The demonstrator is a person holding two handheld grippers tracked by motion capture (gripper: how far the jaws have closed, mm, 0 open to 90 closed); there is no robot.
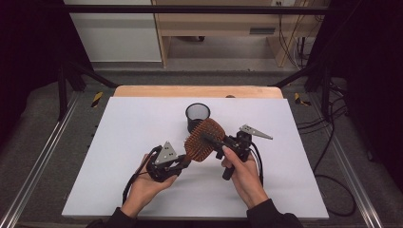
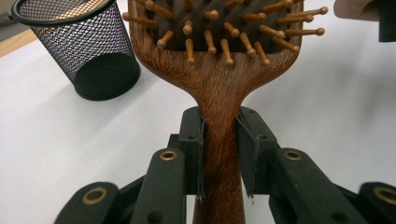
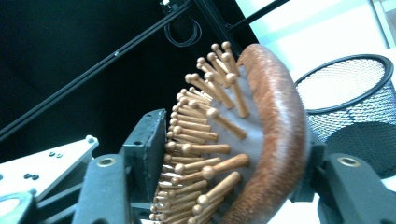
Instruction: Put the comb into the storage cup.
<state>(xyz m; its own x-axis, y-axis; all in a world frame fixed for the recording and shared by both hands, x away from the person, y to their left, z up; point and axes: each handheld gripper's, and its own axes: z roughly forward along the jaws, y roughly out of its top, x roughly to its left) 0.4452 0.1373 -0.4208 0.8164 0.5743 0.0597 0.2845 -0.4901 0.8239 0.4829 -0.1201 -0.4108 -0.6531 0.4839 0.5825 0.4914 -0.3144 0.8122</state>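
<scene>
No readable brand, label or writing anywhere. Left to right in the high view: the left gripper (image 1: 183,161), black two-jaw with a grey three-cornered plate, sat in the person's left hand (image 1: 142,183) low over the white table sheet (image 1: 119,142). In the left gripper view its jaws were narrowed onto the neck of the brown wooden paddle hairbrush (image 2: 219,88), both pads pressed on the handle sides, so a firm hold. The hairbrush was lifted off the sheet, near table centre, long axis running from lower left at the handle up to the right at the head (image 1: 204,139), head end pointed toward the black wire-mesh cup (image 1: 197,115), which stood upright just behind it. Wooden ball-tipped pins (image 2: 224,46) faced up toward the camera. Next, the right gripper (image 1: 215,140), same build, in the right hand (image 1: 244,173), came at the head from the right. In the right gripper view one jaw pad lay against the pin tips (image 3: 187,149), the other behind the rounded wooden back (image 3: 275,140); jaws part closed across the head's thickness, clamped on it.
</scene>
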